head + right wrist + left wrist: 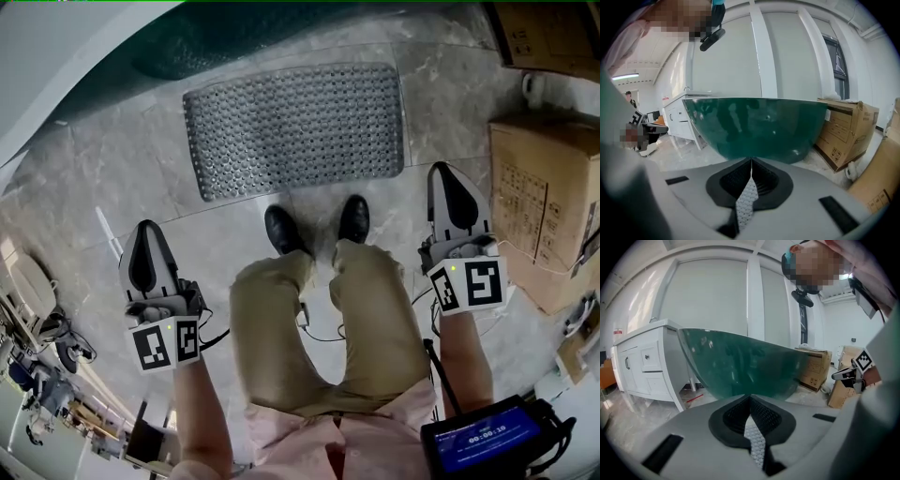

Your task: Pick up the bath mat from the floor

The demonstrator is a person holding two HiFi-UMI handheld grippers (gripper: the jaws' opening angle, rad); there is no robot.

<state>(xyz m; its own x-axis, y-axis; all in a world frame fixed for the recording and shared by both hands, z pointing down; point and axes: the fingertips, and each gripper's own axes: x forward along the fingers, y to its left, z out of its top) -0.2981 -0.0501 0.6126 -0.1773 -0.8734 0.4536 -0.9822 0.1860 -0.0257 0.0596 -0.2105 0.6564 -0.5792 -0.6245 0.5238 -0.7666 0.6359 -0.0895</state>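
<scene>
The left hand-held gripper (145,228) and the right hand-held gripper (442,171) are both clenched on nothing, one on either side of the person's legs. The grey bath mat (295,127) lies flat on the floor (216,234), ahead of and between them, untouched. Beyond it is the green tub (759,124). A cardboard box (544,202) stands just outside the right hand-held gripper, possibly touching it.

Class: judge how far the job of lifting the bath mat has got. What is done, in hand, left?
Done: nothing; the mat lies flat on the floor ahead of the shoes. In hand: left gripper and right gripper, both shut and empty, hang beside the legs, short of the mat. Left: reach down, grip an edge, lift.
</scene>
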